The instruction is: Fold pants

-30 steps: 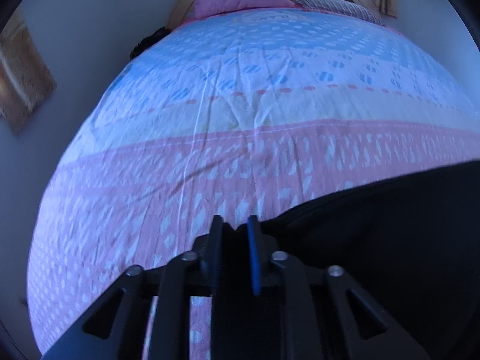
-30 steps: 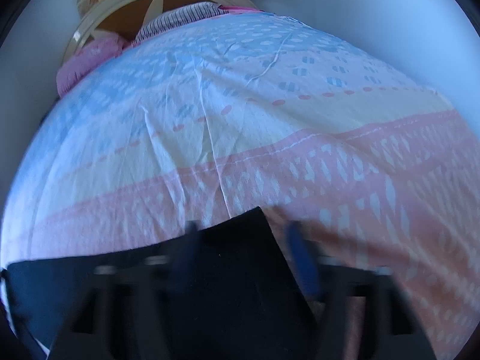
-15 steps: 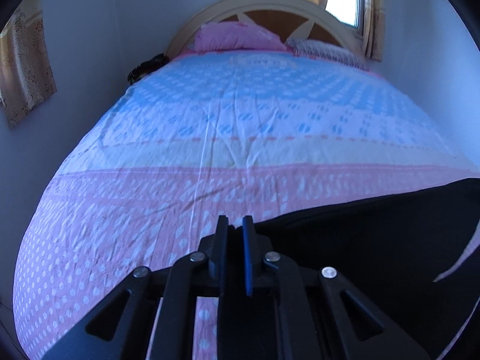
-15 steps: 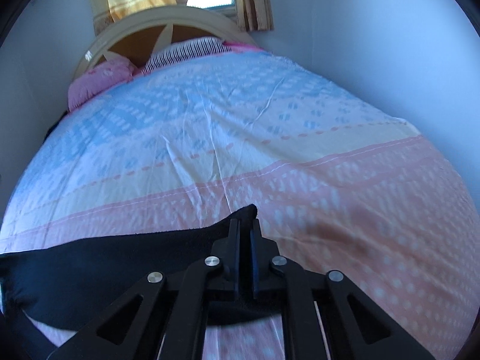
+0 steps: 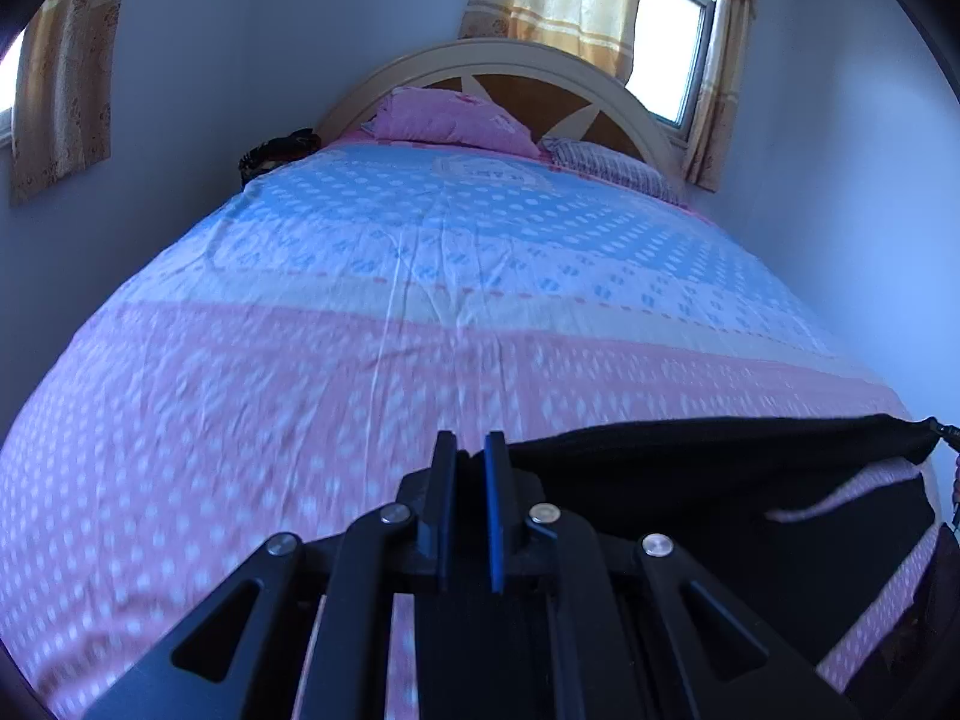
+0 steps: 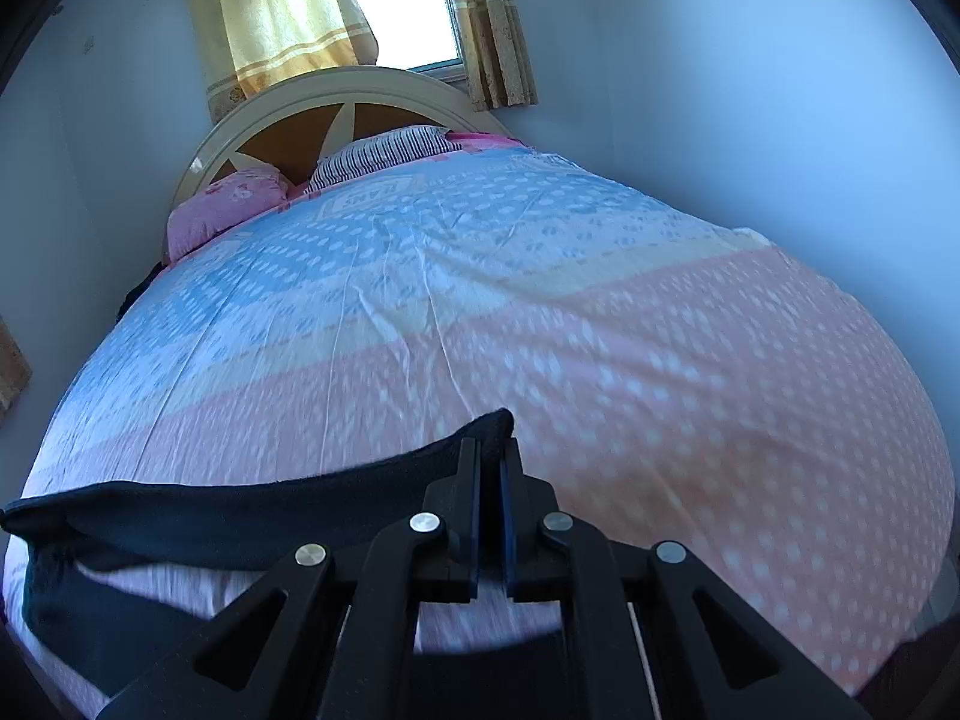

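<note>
Both the left gripper (image 5: 470,461) and the right gripper (image 6: 491,468), now clenched on the black pants (image 5: 690,468), have raised its edge above the bed's (image 5: 300,396) near end, stretched for folding.

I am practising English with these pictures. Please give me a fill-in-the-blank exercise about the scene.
1. Both grippers are shut on the black ____.
2. The pink pillow lies against the ____ of the bed.
3. The pillow beside the pink one has a ____ pattern.
4. The left gripper and right gripper hold the garment's edge ____ the bedsheet.

Missing words: pants; headboard; striped; above
</note>
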{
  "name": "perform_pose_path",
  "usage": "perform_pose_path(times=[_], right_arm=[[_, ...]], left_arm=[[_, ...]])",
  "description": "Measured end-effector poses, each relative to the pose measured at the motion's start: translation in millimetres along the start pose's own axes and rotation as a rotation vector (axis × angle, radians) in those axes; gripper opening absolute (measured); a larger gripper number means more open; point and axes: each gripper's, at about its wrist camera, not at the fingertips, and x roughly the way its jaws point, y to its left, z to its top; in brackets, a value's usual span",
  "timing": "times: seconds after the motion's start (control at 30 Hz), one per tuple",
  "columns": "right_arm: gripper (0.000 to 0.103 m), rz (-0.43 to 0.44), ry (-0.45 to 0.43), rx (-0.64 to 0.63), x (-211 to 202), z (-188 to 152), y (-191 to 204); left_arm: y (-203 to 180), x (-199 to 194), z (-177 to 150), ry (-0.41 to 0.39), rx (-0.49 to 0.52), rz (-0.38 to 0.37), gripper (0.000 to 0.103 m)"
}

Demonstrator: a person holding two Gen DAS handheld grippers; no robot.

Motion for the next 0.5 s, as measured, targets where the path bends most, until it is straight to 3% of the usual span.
perform_pose_path(times=[0.3,0.37,0.43,0.5], right_arm=[[0.007,0.002,0.055,-0.038,-22,-72,-30],[0.019,0.006,0.059,-0.009,-28,-79,-37],[0.053,-0.058,0.017,-0.004,-41,-78,-40],[0.056,-0.101,-0.023,-0.003,-60,-75,-35]], left_arm=[[13,-14,-70,0.024,-0.028,-0.033,0.01],[15,-12,-79,0.03,-0.038,-0.036,0.01],[15,-11,-81,0.026,-0.044,-0.037,0.01],[16,-12,-81,0.019,-0.053,-0.04,0.01]])
